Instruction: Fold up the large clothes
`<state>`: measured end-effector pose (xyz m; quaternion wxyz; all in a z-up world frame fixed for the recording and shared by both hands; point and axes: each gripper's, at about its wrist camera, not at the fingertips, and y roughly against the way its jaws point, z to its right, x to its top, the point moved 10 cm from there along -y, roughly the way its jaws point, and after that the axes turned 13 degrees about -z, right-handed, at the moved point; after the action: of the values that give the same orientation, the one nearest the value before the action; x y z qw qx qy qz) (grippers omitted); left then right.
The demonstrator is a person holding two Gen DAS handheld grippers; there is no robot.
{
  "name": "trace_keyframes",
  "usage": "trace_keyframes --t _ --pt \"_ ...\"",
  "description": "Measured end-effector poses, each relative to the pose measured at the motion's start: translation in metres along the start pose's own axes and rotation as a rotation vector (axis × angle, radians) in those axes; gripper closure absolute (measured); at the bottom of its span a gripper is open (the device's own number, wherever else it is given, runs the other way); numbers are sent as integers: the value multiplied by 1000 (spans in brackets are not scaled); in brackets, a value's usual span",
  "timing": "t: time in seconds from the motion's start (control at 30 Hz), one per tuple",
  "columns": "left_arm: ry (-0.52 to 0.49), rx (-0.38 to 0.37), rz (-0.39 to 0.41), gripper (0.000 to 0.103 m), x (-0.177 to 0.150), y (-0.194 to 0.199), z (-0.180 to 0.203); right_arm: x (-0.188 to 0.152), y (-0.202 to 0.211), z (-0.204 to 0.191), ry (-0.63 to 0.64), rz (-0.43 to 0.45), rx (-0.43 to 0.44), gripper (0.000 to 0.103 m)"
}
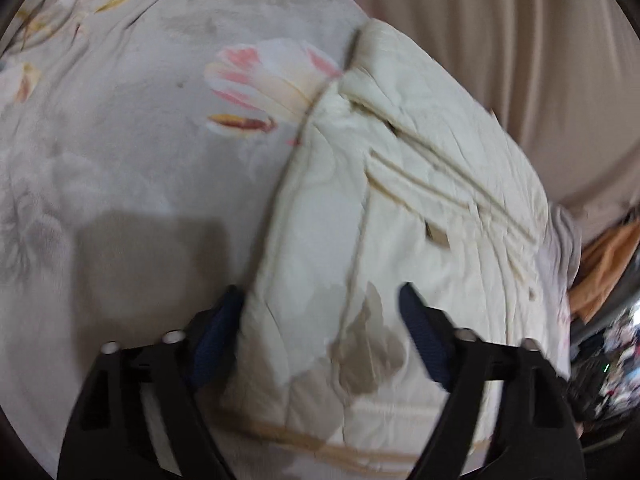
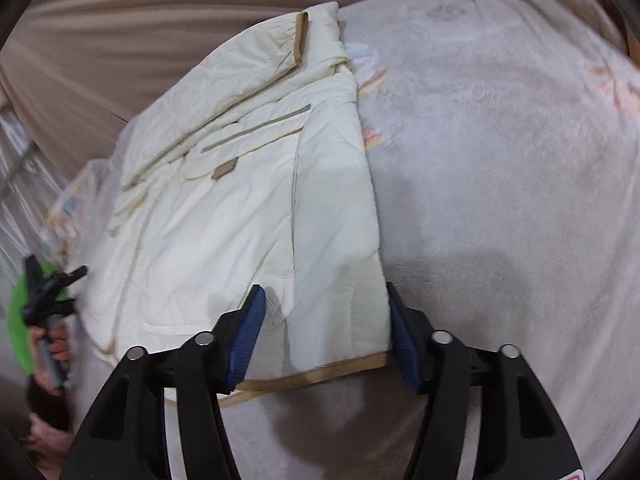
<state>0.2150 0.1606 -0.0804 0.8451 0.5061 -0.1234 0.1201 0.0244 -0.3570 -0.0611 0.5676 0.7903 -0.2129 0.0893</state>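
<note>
now both tools hang over a cream jacket (image 2: 240,208) that lies on a bed covered by a pale flowered blanket (image 2: 500,200), near the blanket's edge by a beige curtain (image 2: 120,20). left tool (image 1: 322,320) has its jaws apart, nothing pinched, quilted cloth just below the blue pads (image 1: 424,340). right tool (image 2: 324,320) also has jaws apart, straddling the near folded panel by the hem, pads not pressing on it as far as i can tell. jacket looks partly folded: one side turned in so a long straight fold runs along its right edge, a sleeve with a tan cuff (image 2: 302,36) laid across the top, tan trim (image 2: 320,376) along the bottom hem, tan-edged pocket flaps mid body. padded, puffy, creased, so it will spring back. judged next step is taking the hem end and folding it up toward the collar end. do it well: pinch through all layers at both hem corners, lift together and level, lay down flat, press the crease. left view is blurred, so exact contact there is unclear.
</note>
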Motion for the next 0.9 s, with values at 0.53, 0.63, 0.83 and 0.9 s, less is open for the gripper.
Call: trace_keyframes --t 0.53,0.63,0.83,0.9 --pt "-164 -21 -160 88 -152 77 0 -125 82 15 8 -100 -47 91" --pt "-128 5 -98 85 -149 102 -8 -126 92 24 -14 -104 -77 84" --pt "-241 -45 162 69 -66 156 47 -18 145 -41 124 157 -21 78" --pt "-276 -47 198 67 -38 148 67 20 140 -85 218 203 31 76"
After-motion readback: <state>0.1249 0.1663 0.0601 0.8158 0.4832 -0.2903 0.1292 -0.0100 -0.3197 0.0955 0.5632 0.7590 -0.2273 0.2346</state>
